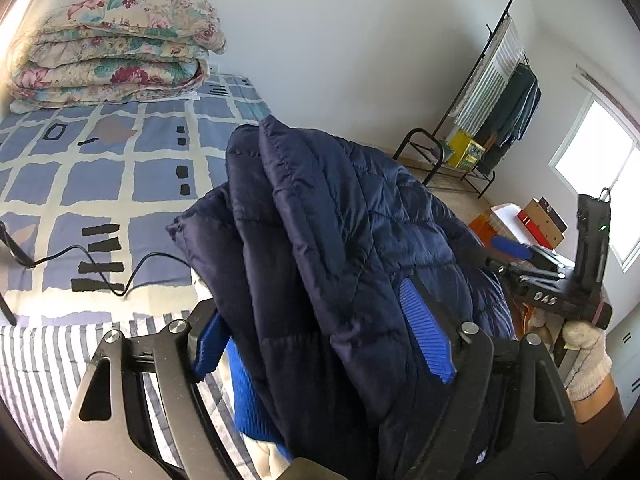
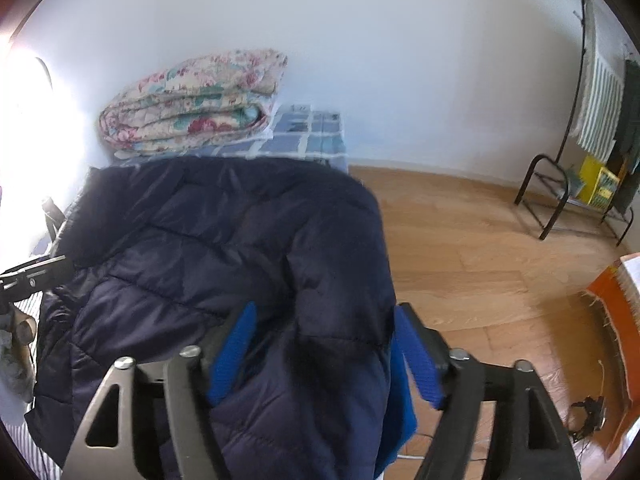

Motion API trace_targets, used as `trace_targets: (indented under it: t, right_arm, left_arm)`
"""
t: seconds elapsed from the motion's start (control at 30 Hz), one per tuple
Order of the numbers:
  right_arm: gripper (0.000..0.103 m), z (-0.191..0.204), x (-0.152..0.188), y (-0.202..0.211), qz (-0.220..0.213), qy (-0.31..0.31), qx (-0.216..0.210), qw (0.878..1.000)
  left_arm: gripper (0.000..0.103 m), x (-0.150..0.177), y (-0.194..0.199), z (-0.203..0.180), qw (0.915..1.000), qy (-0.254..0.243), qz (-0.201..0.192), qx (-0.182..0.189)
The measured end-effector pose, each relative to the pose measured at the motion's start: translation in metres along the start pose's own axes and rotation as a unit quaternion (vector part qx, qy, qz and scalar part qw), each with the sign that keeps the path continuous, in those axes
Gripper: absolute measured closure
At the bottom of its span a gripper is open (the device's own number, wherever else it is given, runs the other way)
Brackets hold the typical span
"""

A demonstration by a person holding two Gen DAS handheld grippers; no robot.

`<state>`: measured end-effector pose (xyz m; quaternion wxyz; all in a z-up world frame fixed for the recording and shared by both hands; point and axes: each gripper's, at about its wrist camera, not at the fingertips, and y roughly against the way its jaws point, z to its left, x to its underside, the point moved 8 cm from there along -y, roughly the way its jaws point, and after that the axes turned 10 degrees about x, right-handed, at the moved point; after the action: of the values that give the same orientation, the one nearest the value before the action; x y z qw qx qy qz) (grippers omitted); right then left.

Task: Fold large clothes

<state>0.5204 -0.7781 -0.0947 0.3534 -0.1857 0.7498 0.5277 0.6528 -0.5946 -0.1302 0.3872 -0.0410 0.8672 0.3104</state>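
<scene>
- Left wrist view: the right gripper (image 1: 516, 254) carries the white letters "DAS", held by a gloved hand (image 1: 586, 354).
- A folded floral quilt (image 1: 112, 48) lies on the checked bed (image 1: 100, 184); a clothes rack (image 1: 492, 92) stands near the wall.
- The quilted navy jacket (image 1: 320, 220), puffy and slick, drapes between the spread jaws of the left gripper (image 1: 324, 344) and of the right gripper; both are released, with the ribbed blue pads (image 2: 234, 356) not pressing.

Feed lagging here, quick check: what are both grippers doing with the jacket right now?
Left gripper: open, fingers spread, navy puffer jacket between them.
Right gripper: open, jacket fold between them.

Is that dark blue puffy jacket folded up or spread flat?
Bunched, not flat: the navy jacket stands in doubled layers between open blue fingers.
</scene>
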Motion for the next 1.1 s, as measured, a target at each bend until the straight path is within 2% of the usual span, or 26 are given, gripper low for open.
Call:
trace_targets:
  t: [0.2,0.4,0.7,1.0,1.1]
  right_arm:
    - [0.018,-0.002,-0.007,0.025,-0.019,-0.011,-0.002,1.0]
    - [0.015,0.001,0.001,0.049,-0.026,-0.015,0.002,1.0]
    - [0.015,0.016,0.021,0.099,-0.038,-0.015,-0.002,0.999]
    - [0.015,0.031,0.043,0.176,-0.057,-0.038,-0.007,0.998]
    - [0.014,0.04,0.051,0.216,-0.071,-0.045,-0.017,0.996]
  left_arm:
    - [0.021,0.004,0.014,-0.008,1.0,0.001,-0.007,-0.004]
    - [0.021,0.01,0.032,-0.018,0.9999,-0.004,-0.01,-0.003]
    - [0.021,0.029,0.077,-0.052,0.9994,-0.03,-0.016,0.006]
    - [0.021,0.066,0.16,-0.102,0.998,-0.052,-0.035,0.008]
    - [0.02,0.082,0.195,-0.12,0.9967,-0.067,-0.046,-0.002]
